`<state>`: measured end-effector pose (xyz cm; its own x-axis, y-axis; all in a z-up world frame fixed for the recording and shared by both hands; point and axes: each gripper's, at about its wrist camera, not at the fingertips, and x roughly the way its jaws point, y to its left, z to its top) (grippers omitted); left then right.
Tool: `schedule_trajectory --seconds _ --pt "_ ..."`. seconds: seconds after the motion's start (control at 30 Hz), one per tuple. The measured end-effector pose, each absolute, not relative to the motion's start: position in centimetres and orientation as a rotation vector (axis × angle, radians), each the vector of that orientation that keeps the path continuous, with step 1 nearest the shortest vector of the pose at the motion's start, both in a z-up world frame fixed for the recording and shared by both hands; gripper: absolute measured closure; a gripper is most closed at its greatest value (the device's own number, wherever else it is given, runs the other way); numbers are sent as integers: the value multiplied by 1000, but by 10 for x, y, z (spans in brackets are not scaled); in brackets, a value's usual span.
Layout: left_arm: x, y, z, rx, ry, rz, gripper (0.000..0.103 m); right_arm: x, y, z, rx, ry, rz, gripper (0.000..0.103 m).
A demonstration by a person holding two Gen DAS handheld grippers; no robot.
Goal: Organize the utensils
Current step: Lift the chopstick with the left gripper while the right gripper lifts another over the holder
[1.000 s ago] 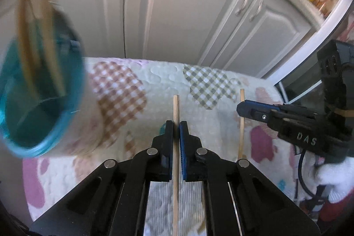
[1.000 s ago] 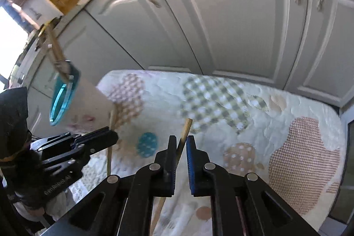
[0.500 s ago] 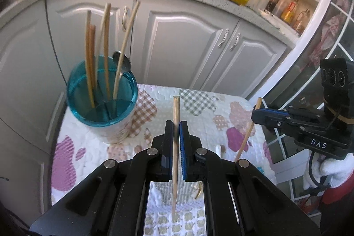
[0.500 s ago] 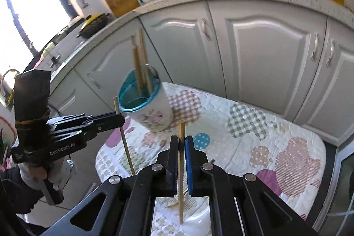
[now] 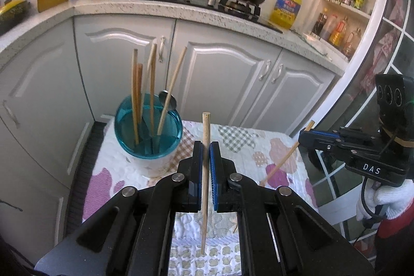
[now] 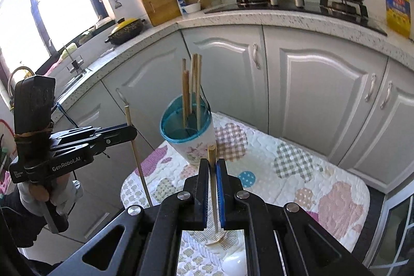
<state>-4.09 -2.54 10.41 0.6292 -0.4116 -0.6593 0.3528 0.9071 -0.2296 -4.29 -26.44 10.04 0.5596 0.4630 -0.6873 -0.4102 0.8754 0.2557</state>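
Note:
My left gripper [image 5: 205,146] is shut on a wooden chopstick [image 5: 205,188] that stands upright between its blue pads. The right gripper [image 6: 212,163] is shut on a second chopstick [image 6: 213,195]. Both hang above the table's patchwork cloth [image 5: 245,144]. A white holder cup with a teal rim [image 5: 147,132] stands at the table's far left corner, with several chopsticks and a metal spoon [image 5: 168,98] in it. From the right wrist, the cup [image 6: 186,131] is ahead, and the left gripper [image 6: 132,131] with its chopstick [image 6: 137,159] is to the left of it. In the left wrist view the right gripper [image 5: 305,136] is at the right.
Grey cabinet doors [image 5: 227,79] stand close behind the table. The counter [image 5: 165,9] above carries a wok, a pot and an oil bottle [image 5: 286,4]. A white spoon [image 6: 233,263] lies on the cloth [image 6: 284,159] below the right gripper. A gloved hand [image 5: 383,201] holds the right gripper.
Both grippers have risen off the cloth with their chopsticks and tipped upward, so the counter and stove have come into view. The holder cup now looks smaller and farther off.

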Motion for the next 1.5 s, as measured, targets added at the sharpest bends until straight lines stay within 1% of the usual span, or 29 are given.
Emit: schedule_trajectory --seconds 0.17,0.43,0.57,0.67,0.73,0.77,0.93,1.03,1.2,1.27,1.3,1.33,1.37,1.47,1.5 --pt "-42 -13 118 -102 746 -425 99 -42 -253 120 54 798 540 98" --pt "-32 16 156 -156 667 -392 99 -34 -238 153 19 737 571 98" --pt "-28 21 155 -167 669 -383 99 -27 -237 150 31 749 587 98" --pt "-27 22 148 -175 683 -384 99 -22 -239 127 43 817 605 98" --pt "-26 22 145 -181 693 -387 99 -19 -238 95 -2 911 597 92" --pt "-26 22 143 -184 696 -386 99 -18 -238 81 -16 946 592 91" --pt "-23 22 138 -184 712 -381 99 -24 -225 -6 -152 1144 597 91" --pt "-23 26 138 -178 713 -372 99 -35 -214 -36 -247 1204 658 90" --pt "-21 29 132 -185 729 -357 99 -35 -197 -60 -381 1236 710 89" --pt "-21 31 130 -185 733 -352 99 -36 -193 -69 -422 1243 734 86" --pt "-21 32 129 -186 736 -347 99 -37 -190 -71 -439 1244 750 81" --pt "-20 33 129 -188 739 -343 99 -38 -187 -73 -453 1249 770 74" --pt "-20 35 128 -191 740 -339 99 -37 -185 -76 -464 1258 779 72" --pt "-19 39 126 -200 743 -329 99 -32 -179 -89 -509 1289 761 72" --pt "-19 40 125 -204 745 -327 99 -30 -179 -94 -510 1304 744 75"
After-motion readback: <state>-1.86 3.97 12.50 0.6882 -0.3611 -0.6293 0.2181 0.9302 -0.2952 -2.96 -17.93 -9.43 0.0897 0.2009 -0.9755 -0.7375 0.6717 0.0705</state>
